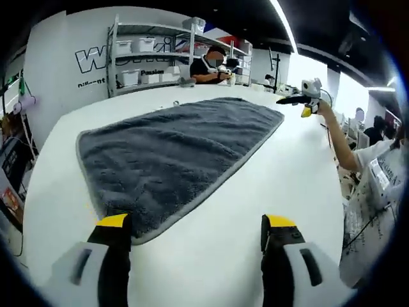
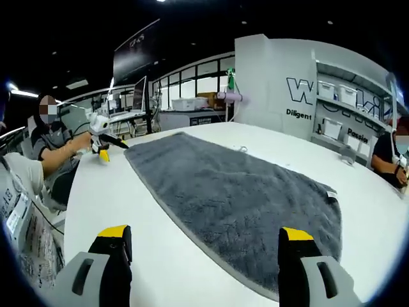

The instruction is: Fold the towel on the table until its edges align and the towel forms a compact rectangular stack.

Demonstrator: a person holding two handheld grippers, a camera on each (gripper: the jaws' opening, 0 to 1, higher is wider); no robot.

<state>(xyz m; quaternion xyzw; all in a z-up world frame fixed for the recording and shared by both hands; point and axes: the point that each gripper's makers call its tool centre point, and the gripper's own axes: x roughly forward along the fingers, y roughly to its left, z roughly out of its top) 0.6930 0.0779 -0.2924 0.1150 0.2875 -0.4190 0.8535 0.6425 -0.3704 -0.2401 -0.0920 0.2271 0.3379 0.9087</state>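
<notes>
Both grippers [image 1: 198, 240] [image 2: 206, 249] hover with fingers apart over the flat grey towel [image 1: 172, 153], seemingly lengthwise between them.

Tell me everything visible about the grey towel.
The towel is dark grey, plush and thick-piled, with a lighter grey stitched border and a small white tag on one edge. It lies spread flat and unfolded in a single layer on the white table, only faintly rippled. The left gripper and right gripper are both open at its near edges, one on each side; whether a jaw touches it cannot be told.
</notes>
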